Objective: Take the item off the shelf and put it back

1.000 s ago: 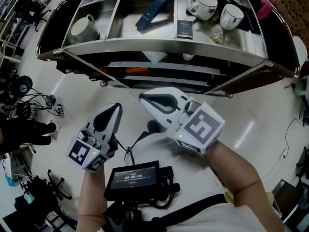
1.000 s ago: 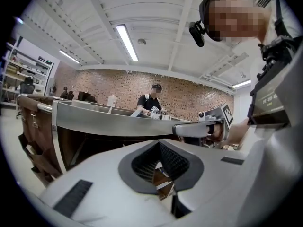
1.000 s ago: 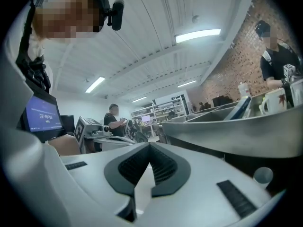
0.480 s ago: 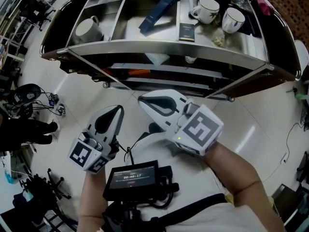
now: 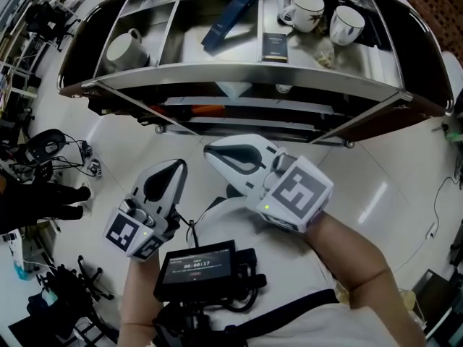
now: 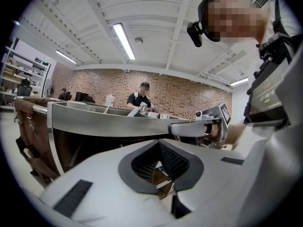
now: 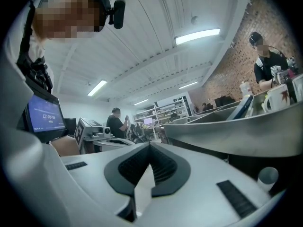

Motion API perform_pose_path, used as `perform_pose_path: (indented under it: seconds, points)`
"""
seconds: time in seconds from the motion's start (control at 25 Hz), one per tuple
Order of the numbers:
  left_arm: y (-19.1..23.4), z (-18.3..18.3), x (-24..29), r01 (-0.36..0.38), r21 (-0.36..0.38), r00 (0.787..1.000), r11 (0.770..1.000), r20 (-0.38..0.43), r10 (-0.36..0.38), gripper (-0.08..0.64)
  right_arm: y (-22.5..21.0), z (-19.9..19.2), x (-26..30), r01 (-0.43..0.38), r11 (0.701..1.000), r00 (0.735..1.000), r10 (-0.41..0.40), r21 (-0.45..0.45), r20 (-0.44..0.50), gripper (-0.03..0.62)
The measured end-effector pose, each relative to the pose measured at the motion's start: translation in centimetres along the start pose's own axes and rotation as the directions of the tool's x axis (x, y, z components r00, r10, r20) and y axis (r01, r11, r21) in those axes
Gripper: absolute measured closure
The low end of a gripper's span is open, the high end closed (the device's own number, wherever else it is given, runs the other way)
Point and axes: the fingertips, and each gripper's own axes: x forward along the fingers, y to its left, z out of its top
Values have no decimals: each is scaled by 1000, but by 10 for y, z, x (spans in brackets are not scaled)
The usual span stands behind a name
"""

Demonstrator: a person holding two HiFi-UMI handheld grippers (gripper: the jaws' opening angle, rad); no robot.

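The steel shelf cart [image 5: 246, 78] fills the top of the head view. Its top tier holds a white mug [image 5: 124, 47] at the left, a slanted blue box [image 5: 231, 7] in the middle, a small dark packet [image 5: 273, 46], and two white mugs [image 5: 304, 11] [image 5: 346, 23] at the right. My left gripper [image 5: 176, 165] [image 6: 158, 144] is shut and empty, low and in front of the cart. My right gripper [image 5: 210, 148] [image 7: 149, 146] is beside it, also shut with nothing between its jaws. Both point towards the cart, short of its front edge.
A lower tier holds an orange item [image 5: 205, 108] and flat papers. Office chairs and cables [image 5: 43, 147] crowd the floor at the left. A small screen [image 5: 197, 264] hangs at the person's chest. Other people stand behind the cart [image 6: 140, 97] and at the far shelves [image 7: 116, 122].
Both grippers stay shut and nearly still in front of the cart. The head view has shifted slightly, so the cart sits a little differently in frame.
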Motion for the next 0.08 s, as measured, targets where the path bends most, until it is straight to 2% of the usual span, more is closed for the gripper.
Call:
perform_pose_path:
  seconds: [0.08]
  points:
    - [0, 0, 3, 3, 1, 1000, 1000, 0, -3, 560, 0, -1, 0, -9, 1000, 1000, 9, 20, -17, 588]
